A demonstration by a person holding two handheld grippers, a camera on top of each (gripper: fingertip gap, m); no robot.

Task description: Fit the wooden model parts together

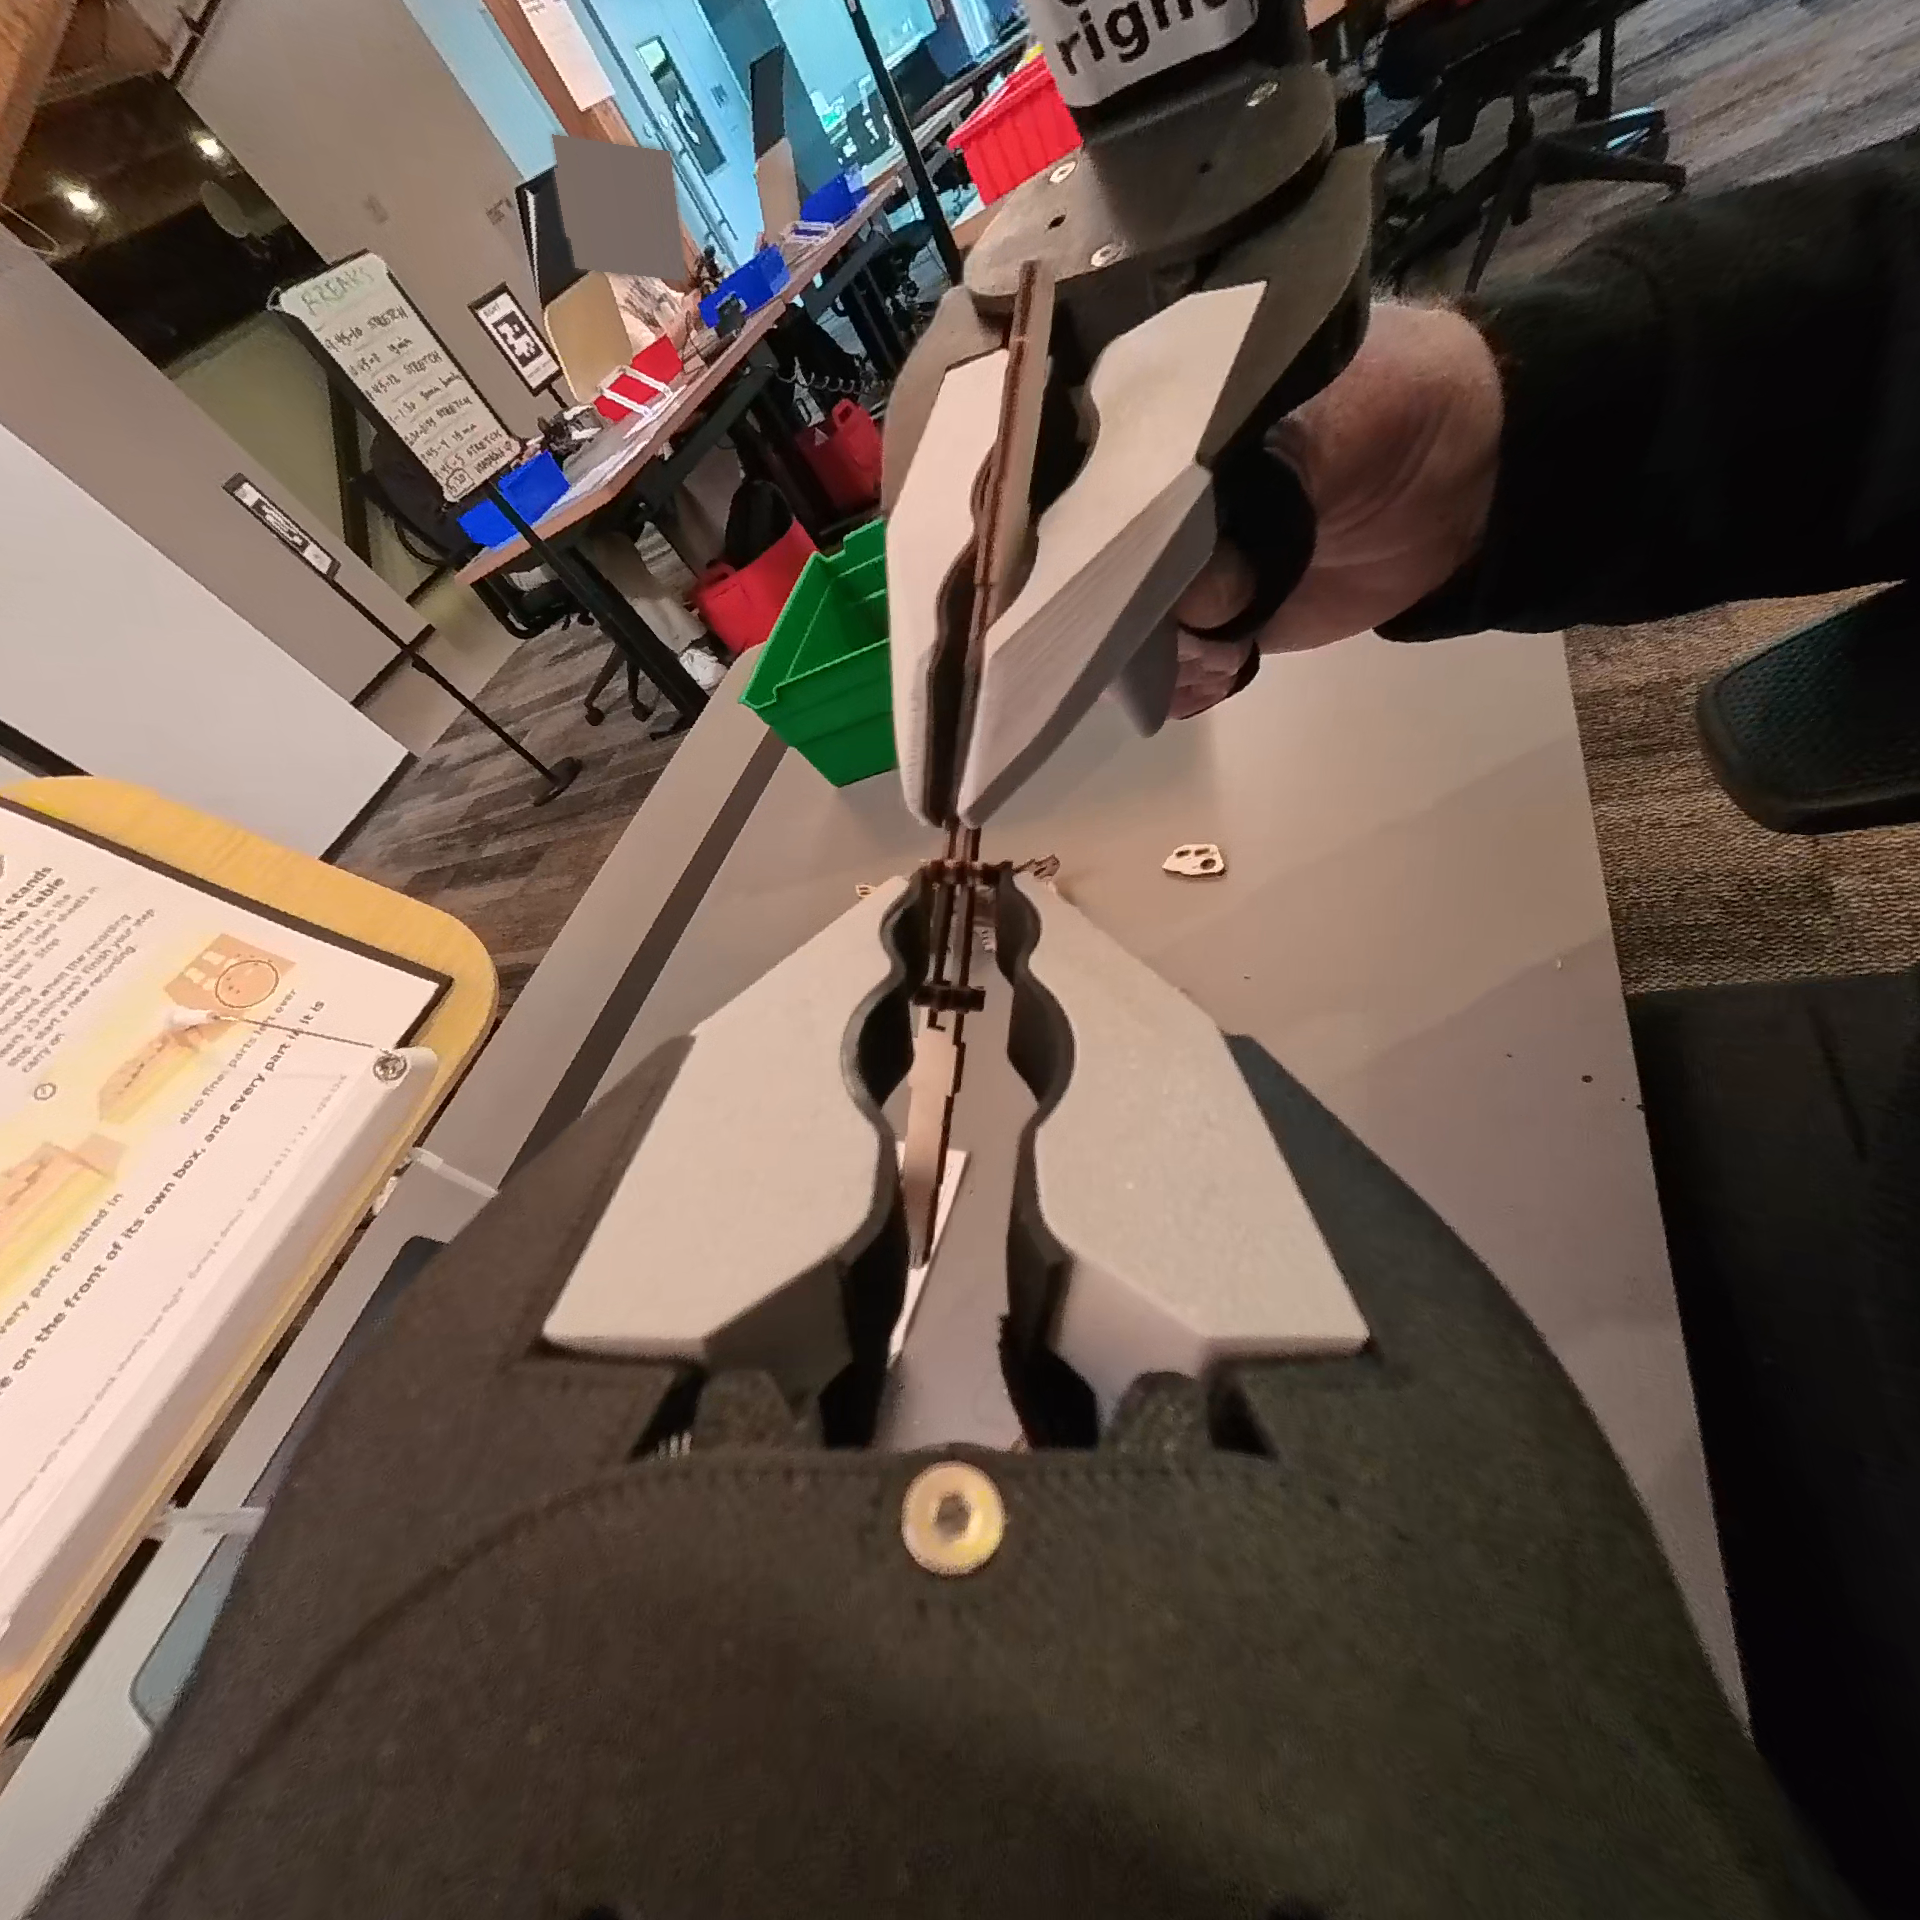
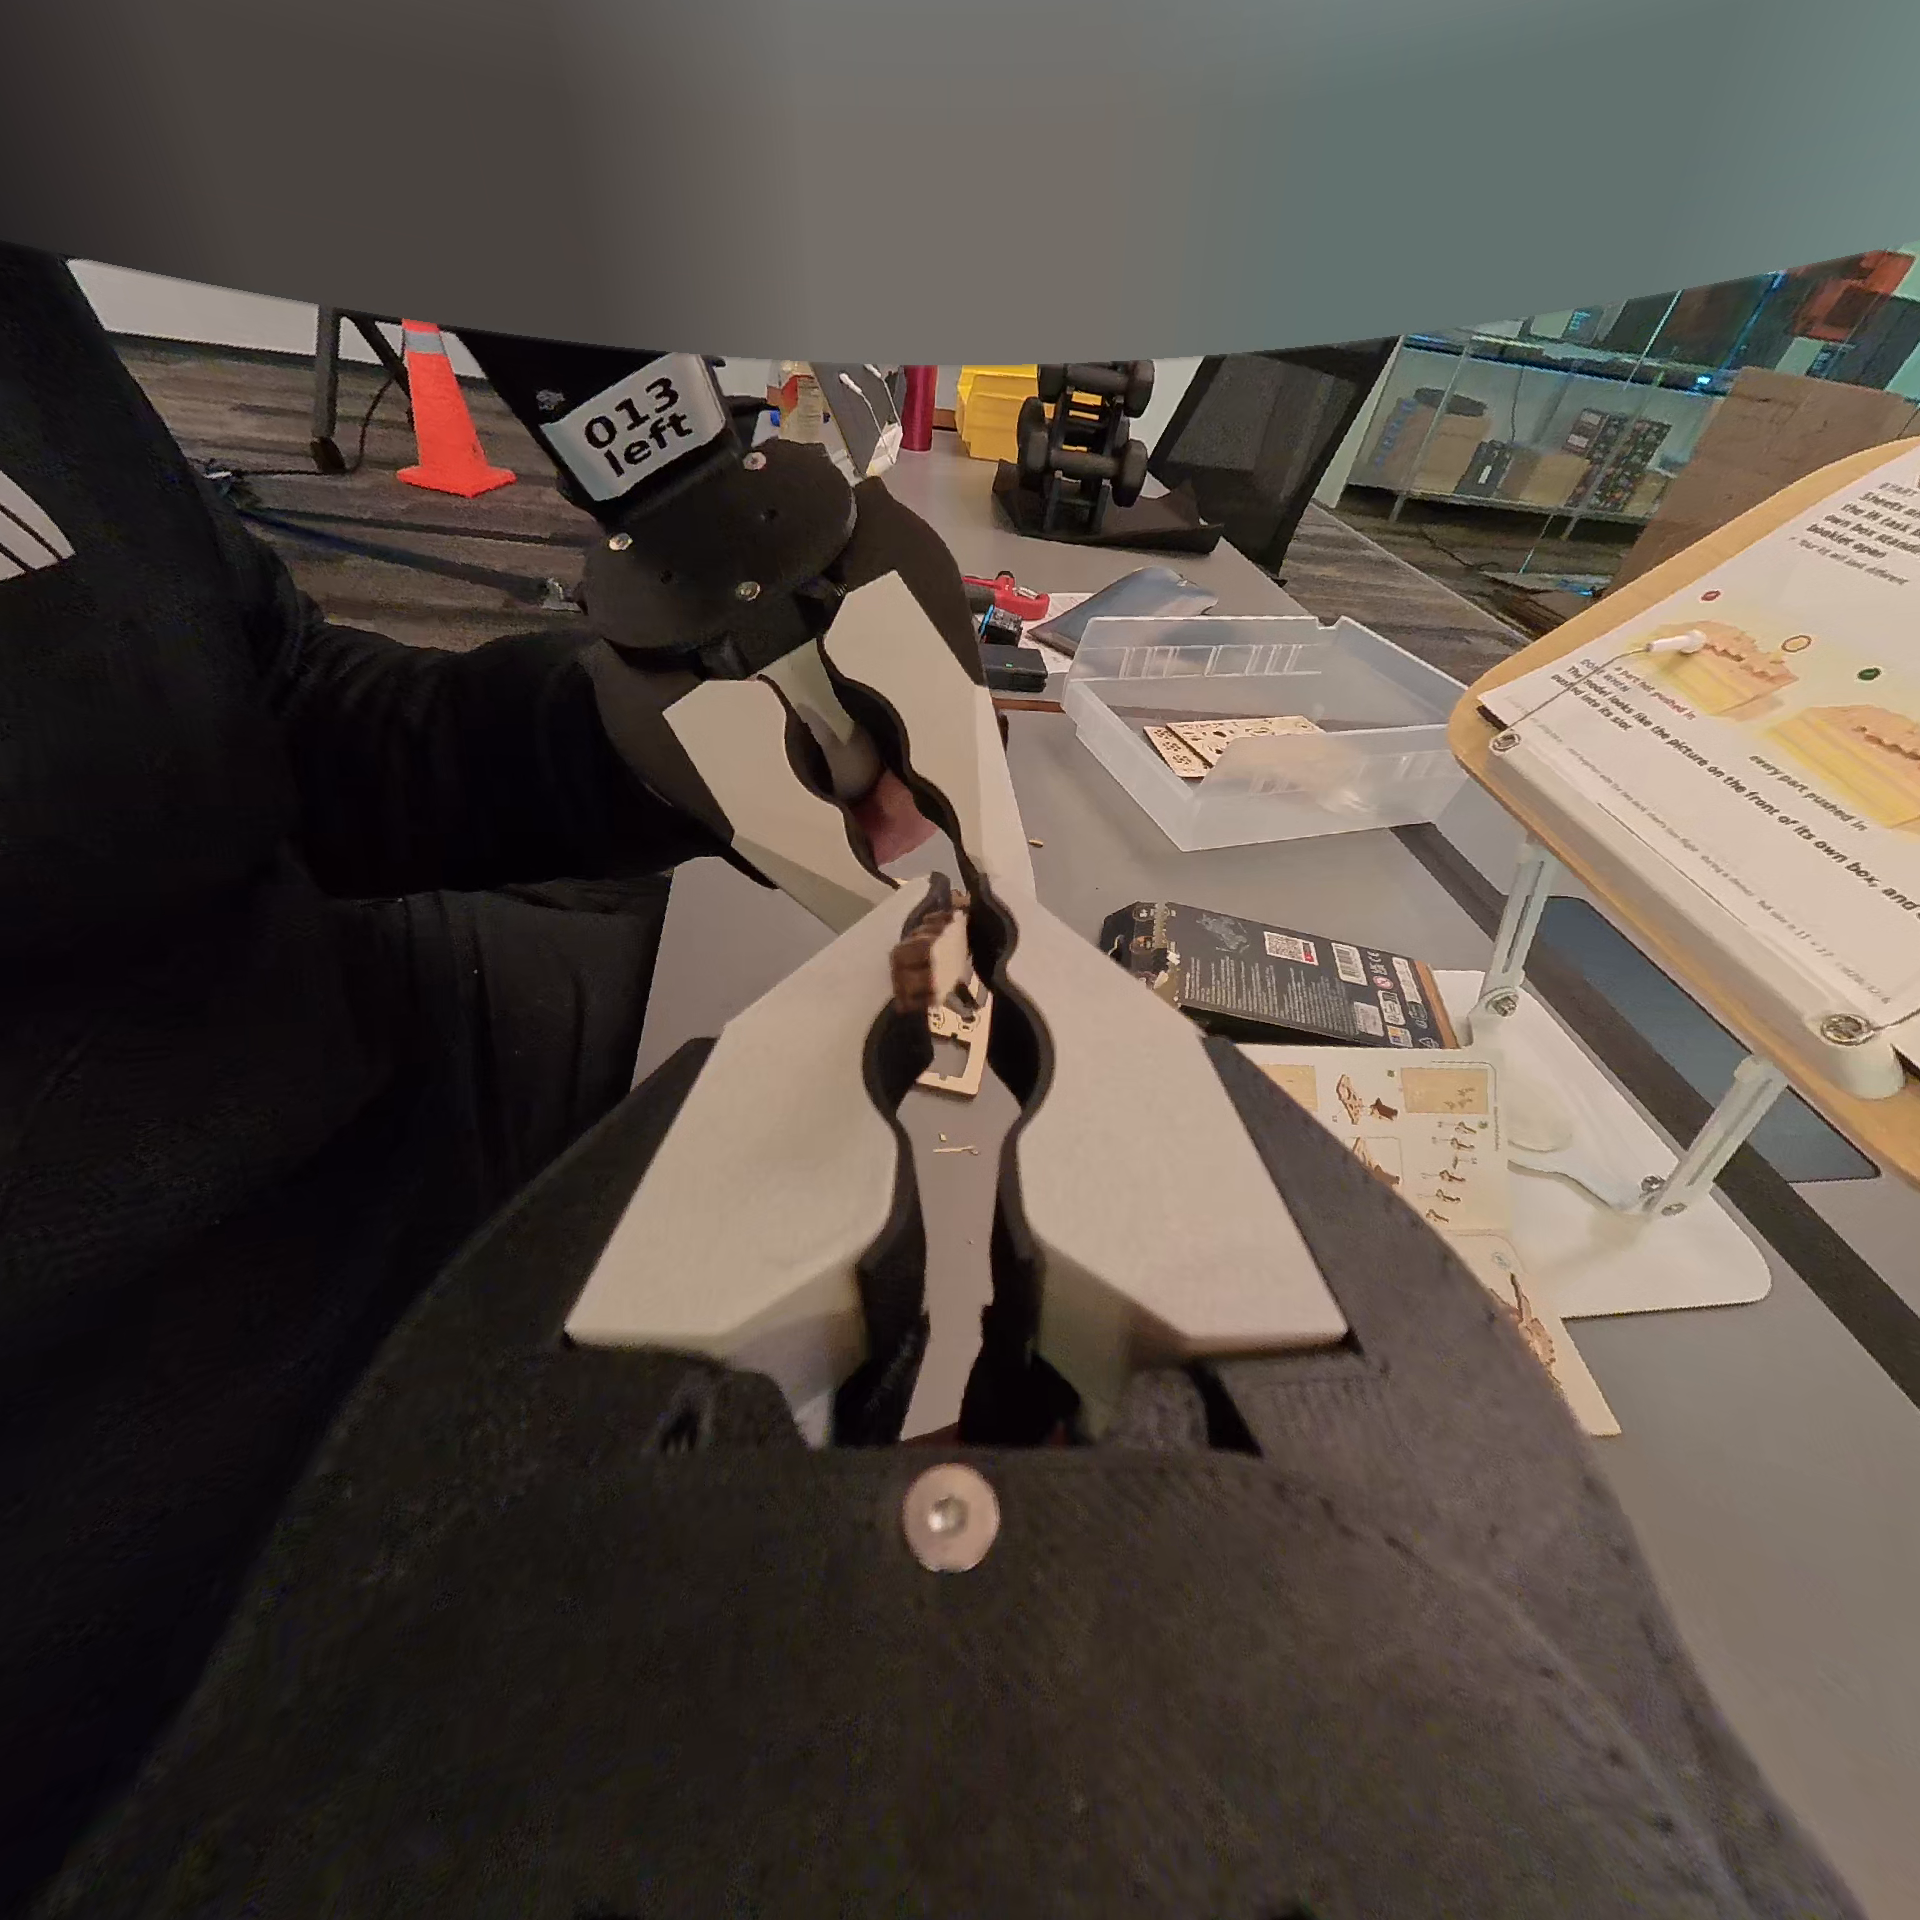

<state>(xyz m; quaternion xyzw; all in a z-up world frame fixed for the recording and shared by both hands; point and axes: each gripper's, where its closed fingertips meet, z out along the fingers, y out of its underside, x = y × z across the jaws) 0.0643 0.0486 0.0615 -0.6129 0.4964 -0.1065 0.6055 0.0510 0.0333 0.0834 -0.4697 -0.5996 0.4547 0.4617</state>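
Left gripper (image 1: 958,883) clamping thin wooden assembly (image 1: 951,966) edge-on between fingertips. Right gripper (image 1: 940,816) pinching flat wooden sheet part (image 1: 1013,457), fingers pressed together on it, pointing down at left one. Tips of two grippers nearly meeting above grey table (image 1: 1351,935), parts touching at joint. Small loose wooden piece (image 1: 1195,860) lying on table beyond. Green bin (image 1: 821,686) sitting farther back; instruction stand (image 2: 1704,727) standing beside.

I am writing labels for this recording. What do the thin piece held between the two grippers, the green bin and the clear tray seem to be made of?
The thin piece looks like laser-cut plywood: pale faces, dark burnt-looking edges, slotted tabs. The green bin appears to be moulded plastic, glossy and evenly coloured. The clear tray seems to be transparent rigid plastic, since a wooden sheet shows through its walls.
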